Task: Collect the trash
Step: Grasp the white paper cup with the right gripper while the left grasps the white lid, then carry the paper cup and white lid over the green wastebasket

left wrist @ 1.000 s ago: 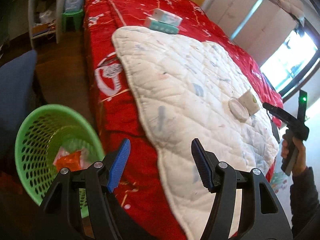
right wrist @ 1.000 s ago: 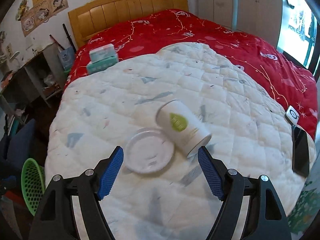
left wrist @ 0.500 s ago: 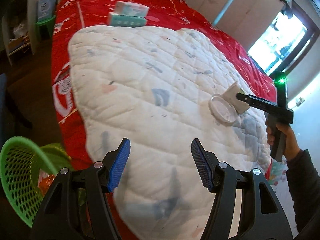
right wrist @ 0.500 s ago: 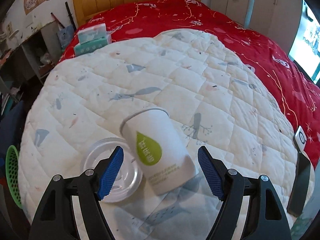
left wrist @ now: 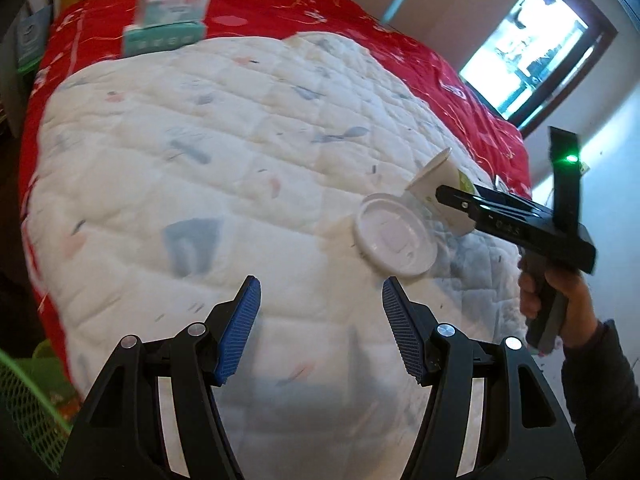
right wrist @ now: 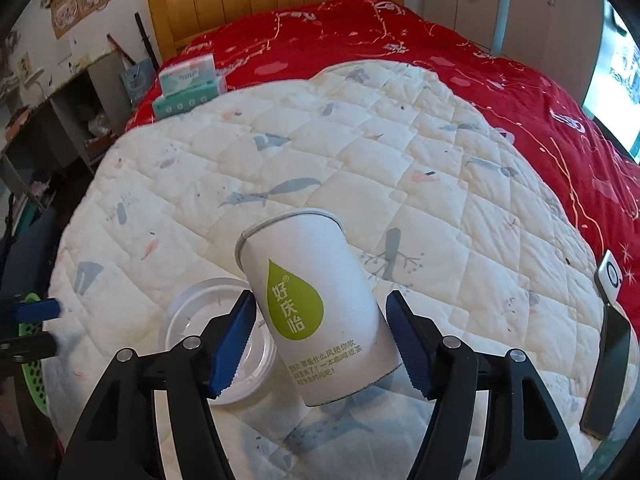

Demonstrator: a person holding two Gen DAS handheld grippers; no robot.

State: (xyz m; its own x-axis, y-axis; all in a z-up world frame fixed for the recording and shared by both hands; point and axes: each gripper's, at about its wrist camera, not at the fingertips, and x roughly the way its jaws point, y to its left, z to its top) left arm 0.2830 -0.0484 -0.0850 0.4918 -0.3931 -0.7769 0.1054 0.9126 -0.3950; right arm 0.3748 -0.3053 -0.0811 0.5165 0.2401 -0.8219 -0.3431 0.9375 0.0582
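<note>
The right gripper has just been closing around the paper cup (lying on the white quilt); whether its pads press yet, I cannot tell. The left gripper hangs open and empty near the plastic lid.

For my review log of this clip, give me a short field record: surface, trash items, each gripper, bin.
surface: white quilted blanket over a red bedspread
trash: white paper cup with green drop logo, lying on its side; clear round plastic lid beside it
right gripper: jaws astride the cup, just closing in, grip not confirmed
left gripper: open, empty, above the blanket
bin: green mesh plastic basket, at the bedside
</note>
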